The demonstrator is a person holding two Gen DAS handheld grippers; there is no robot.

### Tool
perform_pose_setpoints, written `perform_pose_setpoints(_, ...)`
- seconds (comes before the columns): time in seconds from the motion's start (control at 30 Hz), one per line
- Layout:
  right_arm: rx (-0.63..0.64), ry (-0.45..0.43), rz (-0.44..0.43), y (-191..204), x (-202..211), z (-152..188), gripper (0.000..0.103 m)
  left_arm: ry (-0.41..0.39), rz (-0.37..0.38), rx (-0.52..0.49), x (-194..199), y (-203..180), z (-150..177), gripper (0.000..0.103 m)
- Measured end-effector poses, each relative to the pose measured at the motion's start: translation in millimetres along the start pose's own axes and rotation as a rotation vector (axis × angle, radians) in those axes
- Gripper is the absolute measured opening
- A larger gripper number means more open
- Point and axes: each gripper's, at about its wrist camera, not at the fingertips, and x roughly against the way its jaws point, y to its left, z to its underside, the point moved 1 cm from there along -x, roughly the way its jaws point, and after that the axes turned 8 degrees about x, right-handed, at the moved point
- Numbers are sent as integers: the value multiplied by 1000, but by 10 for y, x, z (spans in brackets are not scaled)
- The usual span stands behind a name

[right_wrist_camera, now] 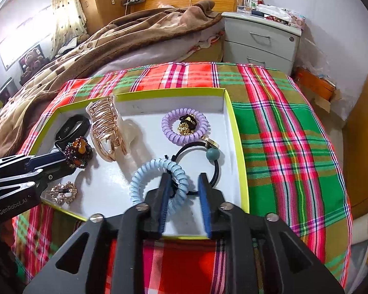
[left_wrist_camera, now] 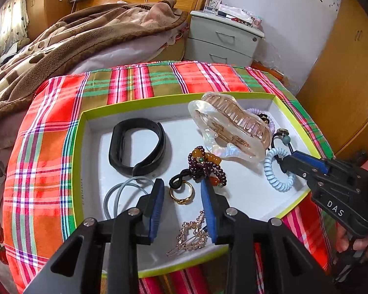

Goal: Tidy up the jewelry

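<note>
gold ring (left_wrist_camera: 182, 192) dead ahead between released left gripper (left_wrist_camera: 182, 183) fingers; right gripper (right_wrist_camera: 182, 178) released, straddling blue coil hair tie (right_wrist_camera: 144, 178).

Both wrist views look down closely, from left and right, sharing the tray (left_wrist_camera: 79, 132) (right_wrist_camera: 236, 132).

Glossy metal ring (left_wrist_camera: 182, 193), matt cardboard tray (left_wrist_camera: 233, 210), woven cloth (left_wrist_camera: 44, 161).

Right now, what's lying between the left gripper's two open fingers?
In the left wrist view, the left gripper frames a gold ring on the white box floor, looped with a black elastic hair tie.
</note>
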Motion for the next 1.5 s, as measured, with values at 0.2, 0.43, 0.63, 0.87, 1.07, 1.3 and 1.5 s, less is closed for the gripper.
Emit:
perform_pose_setpoints(0.2, -2, -6, 1, 8, 11, -1, 33, 0, -7, 6, 6, -2, -3, 37)
perform_pose_setpoints(0.43, -10, -22, 0, 18, 53, 15, 42, -4, -19, 10, 37, -14, 10, 40)
perform_pose_setpoints(0.63, -21, -28, 8, 19, 76, 22, 42, -9, -30, 11, 76, -25, 29, 41)
perform_pose_setpoints(0.87, -33, -52, 11, 34, 179, 42, 42, -48, -74, 2, 215, -71, 52, 41)
perform_pose_setpoints(1.07, -34, -105, 19, 111, 388, 90, 42, -89, -119, 1, 367, -106, 110, 41)
perform_pose_setpoints(1.3, -29, -163, 27, 266, 647, 219, 43, -135, -139, 17, 608, -139, 295, 41)
perform_pose_setpoints(1.5, -14, -200, 32, 428, 805, 376, 43, -166, -164, 20, 781, -186, 528, 41)
